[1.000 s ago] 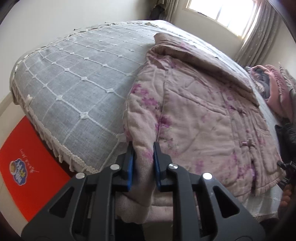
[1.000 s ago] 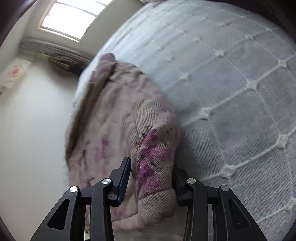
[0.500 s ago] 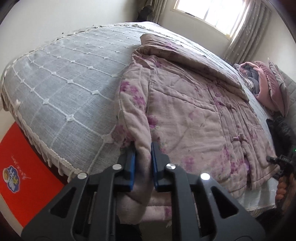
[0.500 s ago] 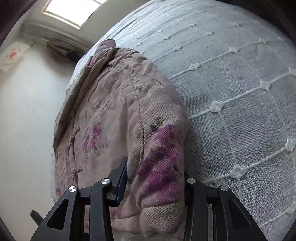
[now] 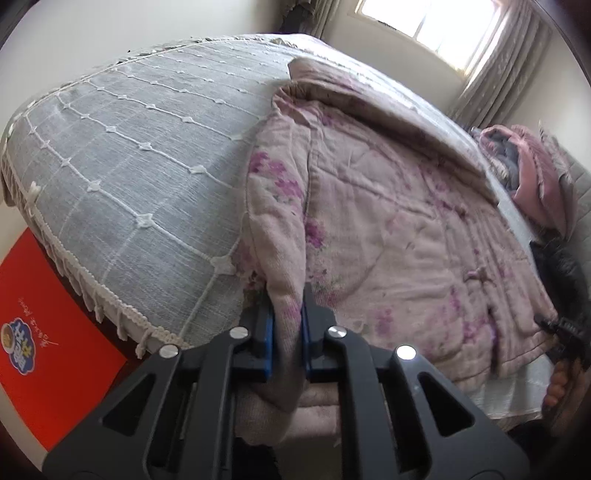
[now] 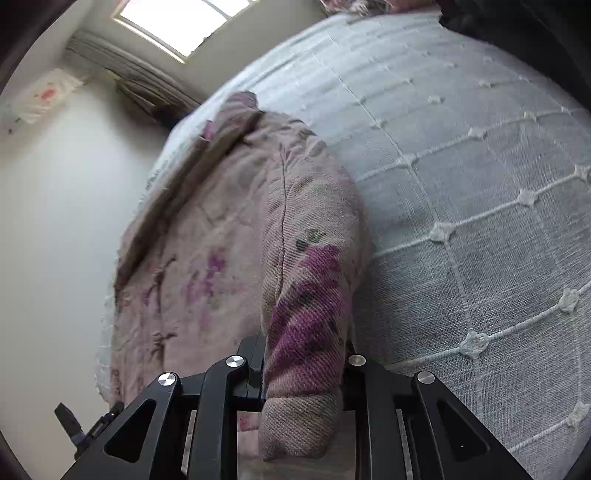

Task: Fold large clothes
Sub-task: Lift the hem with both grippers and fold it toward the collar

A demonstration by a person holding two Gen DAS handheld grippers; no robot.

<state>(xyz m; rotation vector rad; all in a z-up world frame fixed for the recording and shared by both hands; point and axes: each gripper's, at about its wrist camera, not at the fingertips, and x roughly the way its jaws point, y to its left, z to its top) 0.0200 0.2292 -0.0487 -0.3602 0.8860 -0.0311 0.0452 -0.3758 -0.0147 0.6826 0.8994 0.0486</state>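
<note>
Quilted pink jacket, padded cotton look with purple floral print and knot-style fabric buttons, lies spread on the bed, over a grey woven bedspread with a raised white cord grid, small knots at crossings, and a tasselled fringe along the edge. Left gripper, black frame with blue pads, is clamped on a thick rolled fold of the jacket's edge at 6 o'clock in the left wrist view; cloth bulges out below the jaws. Right gripper is clamped on another fat edge of the jacket, coarse twill weave visible up close, purple blotch just above the jaws, bedspread filling 1 to 5 o'clock. Red mat with a blue logo on the floor at 8 o'clock, window and grey curtain at 1 o'clock, pile of pink clothes at 3 o'clock. Versus 1.0 s ago: both grips unchanged, the left view now sits closer to the bed with the held fold drawn tighter and narrower between the pads; in the right view more of the jacket's front is visible, less motion blur.
</note>
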